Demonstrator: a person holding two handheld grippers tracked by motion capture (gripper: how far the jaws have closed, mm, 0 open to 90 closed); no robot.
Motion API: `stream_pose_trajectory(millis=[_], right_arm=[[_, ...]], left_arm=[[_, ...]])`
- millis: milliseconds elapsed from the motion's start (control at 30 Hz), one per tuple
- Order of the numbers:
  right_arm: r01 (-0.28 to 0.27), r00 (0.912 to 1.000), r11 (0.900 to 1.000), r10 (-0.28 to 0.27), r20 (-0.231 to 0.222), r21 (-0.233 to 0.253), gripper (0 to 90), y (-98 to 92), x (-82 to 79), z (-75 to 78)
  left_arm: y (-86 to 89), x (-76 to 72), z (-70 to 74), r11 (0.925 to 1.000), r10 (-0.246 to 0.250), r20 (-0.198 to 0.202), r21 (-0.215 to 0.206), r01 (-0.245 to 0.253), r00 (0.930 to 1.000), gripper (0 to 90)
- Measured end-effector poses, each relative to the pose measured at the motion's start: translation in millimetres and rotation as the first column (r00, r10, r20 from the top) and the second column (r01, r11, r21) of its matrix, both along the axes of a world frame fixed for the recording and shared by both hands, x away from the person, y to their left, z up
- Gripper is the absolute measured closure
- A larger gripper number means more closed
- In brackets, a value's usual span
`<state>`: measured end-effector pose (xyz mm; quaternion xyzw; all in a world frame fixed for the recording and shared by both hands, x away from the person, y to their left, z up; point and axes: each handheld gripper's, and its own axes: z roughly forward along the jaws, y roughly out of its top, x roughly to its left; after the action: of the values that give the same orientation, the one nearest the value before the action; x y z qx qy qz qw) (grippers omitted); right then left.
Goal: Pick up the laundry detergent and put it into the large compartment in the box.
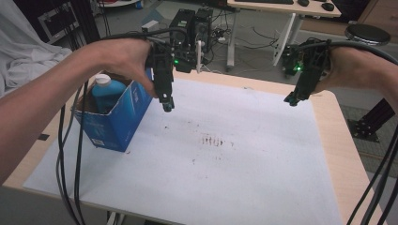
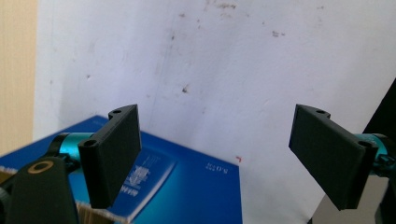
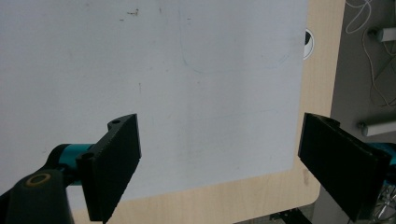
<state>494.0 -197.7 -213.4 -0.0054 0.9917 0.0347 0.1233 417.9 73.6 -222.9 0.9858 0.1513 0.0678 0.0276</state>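
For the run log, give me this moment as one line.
left claw: open, above blue carton | right claw: open, over white mat | blue bottle: in carton

The open blue cardboard box [image 1: 119, 117] carries a white printed label [image 1: 98, 141] low on its near side, its print too small to read. In the left gripper view the box [image 2: 196, 186] shows a pale label panel [image 2: 144, 175] and small white characters [image 2: 217, 168], none legible.

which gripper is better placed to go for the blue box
Left. The left gripper hangs open right beside the blue box, whose top shows under its jaws; the right gripper is across the table.
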Motion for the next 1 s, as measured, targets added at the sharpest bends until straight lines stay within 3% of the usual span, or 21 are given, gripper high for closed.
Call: stream_pose_trajectory(millis=[233,500,700,800,1000], right_arm=[[0.002,1.0,1.0,-0.002,0.0,0.008,12.3,-1.2,-1.4,1.3],[0.006,1.0,0.999,-0.006,-0.005,0.032,12.3,-3.2,-6.1,1.4],[0.01,0.9999,0.999,-0.01,-0.01,0.036,12.3,-3.6,-8.4,1.7],[0.022,0.9997,0.999,-0.022,-0.007,0.039,12.3,-3.1,-6.7,2.4],[0.019,0.9998,0.999,-0.019,-0.002,0.033,12.3,-1.3,-7.5,1.5]], left_arm=[[-12.5,-2.7,-16.3,0.9991,-0.043,-0.02,0.005,0.043,0.9989,16.9],[-15.7,-0.9,-31.4,0.9987,-0.05,-0.049,0.009,0.051,0.9975,16.9],[-17.4,0.2,-35.9,0.9978,-0.066,-0.058,0.006,0.067,0.9961,16.9],[-17.8,-1.0,-38.3,0.9944,-0.103,-0.073,0.015,0.104,0.992,16.9],[-17.7,-1.9,-43.0,0.9939,-0.107,-0.077,0.019,0.108,0.9913,16.9]])
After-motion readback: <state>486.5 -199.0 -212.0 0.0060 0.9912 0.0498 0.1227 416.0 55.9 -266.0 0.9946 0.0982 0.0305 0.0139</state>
